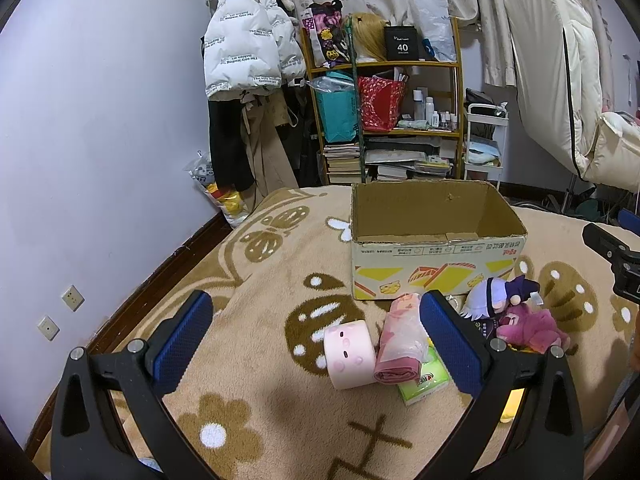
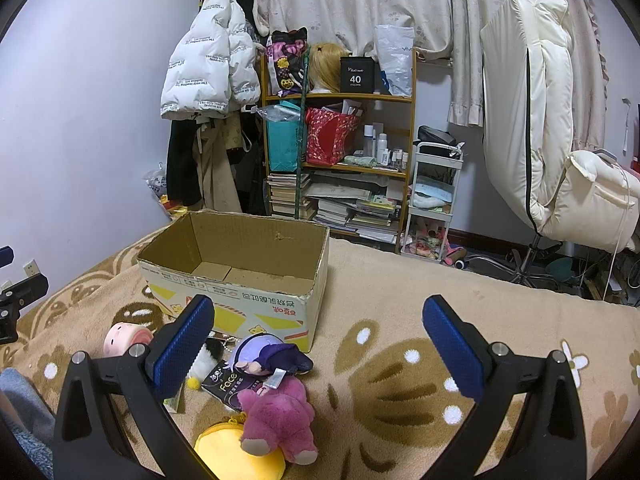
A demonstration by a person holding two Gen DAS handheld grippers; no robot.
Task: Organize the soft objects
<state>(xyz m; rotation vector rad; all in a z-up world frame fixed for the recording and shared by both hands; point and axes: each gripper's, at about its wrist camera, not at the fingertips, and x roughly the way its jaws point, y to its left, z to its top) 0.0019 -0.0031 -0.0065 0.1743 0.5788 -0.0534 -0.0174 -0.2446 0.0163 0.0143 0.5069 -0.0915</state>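
An open, empty cardboard box point(image 1: 436, 256) point(image 2: 240, 300) stands on a beige blanket. In front of it lie soft things: a pink cylinder plush with a face point(image 1: 349, 354) point(image 2: 120, 338), a rolled pink cloth point(image 1: 400, 340), a green tissue pack point(image 1: 424, 384), a purple-haired doll point(image 1: 500, 294) point(image 2: 268, 356), a magenta plush bear point(image 1: 532, 328) point(image 2: 280, 420) and a yellow plush point(image 2: 236, 456). My left gripper point(image 1: 316, 340) is open and empty above the pink plush and cloth. My right gripper point(image 2: 318, 344) is open and empty, above the doll and bear.
The blanket point(image 1: 260, 280) covers a bed whose left edge meets a wooden rail by the wall. Beyond the box stand a cluttered shelf point(image 1: 384, 112), hanging coats point(image 1: 244, 40), a white cart point(image 2: 434, 200) and a cream chair point(image 2: 560, 140). A black "Face" packet point(image 2: 228, 390) lies under the doll.
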